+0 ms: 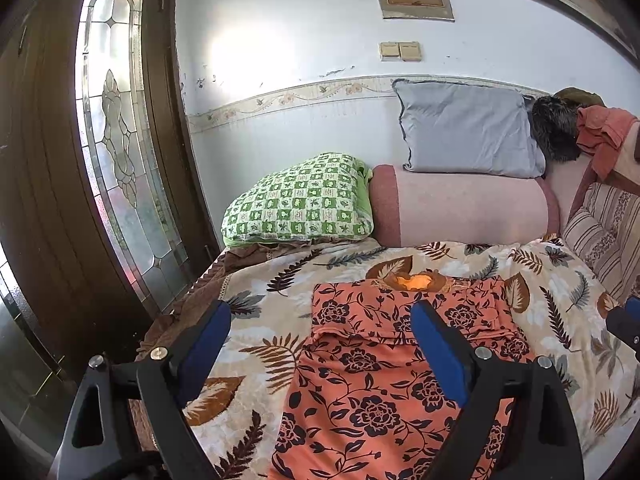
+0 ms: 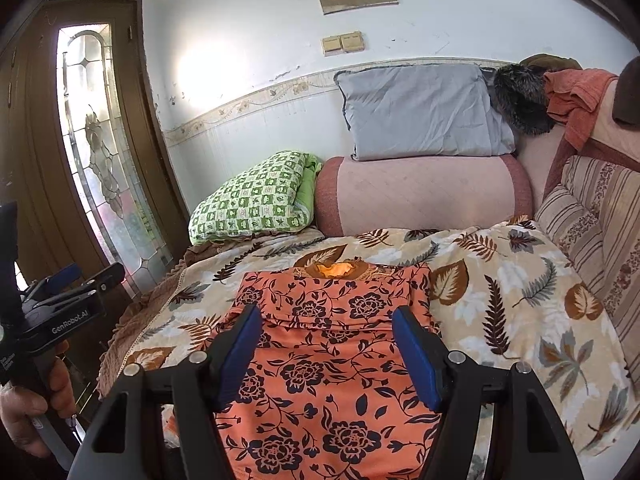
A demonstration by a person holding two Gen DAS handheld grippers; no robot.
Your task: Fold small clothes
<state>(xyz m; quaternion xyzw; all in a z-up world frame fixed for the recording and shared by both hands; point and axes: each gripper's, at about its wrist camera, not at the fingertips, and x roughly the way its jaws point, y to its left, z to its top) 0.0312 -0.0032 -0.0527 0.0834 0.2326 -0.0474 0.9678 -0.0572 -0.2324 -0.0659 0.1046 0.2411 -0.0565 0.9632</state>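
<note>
Garment: the orange floral dress (image 2: 332, 364) lies flat on the leaf-print bedspread (image 2: 520, 300), neckline at the far end.
Left claw (image 1: 320, 336): released, grasping nothing.
Right claw (image 2: 326, 344): released, above the dress.

White wall (image 1: 304, 32), sunlit leaded-glass wooden door (image 1: 116, 128), leaf-print-covered sofa (image 1: 560, 280), scattered cushions.

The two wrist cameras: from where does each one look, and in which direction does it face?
Left wrist: sits behind the open left gripper, looks slightly down across the bed toward the wall; the right gripper peeks in at the right edge.
Right wrist: sits behind the open right gripper, facing the same way; the left gripper and the hand holding it show at left.
Shared: the orange flowered garment, leaf-print blanket, green checked pillow, grey pillow, door.
</note>
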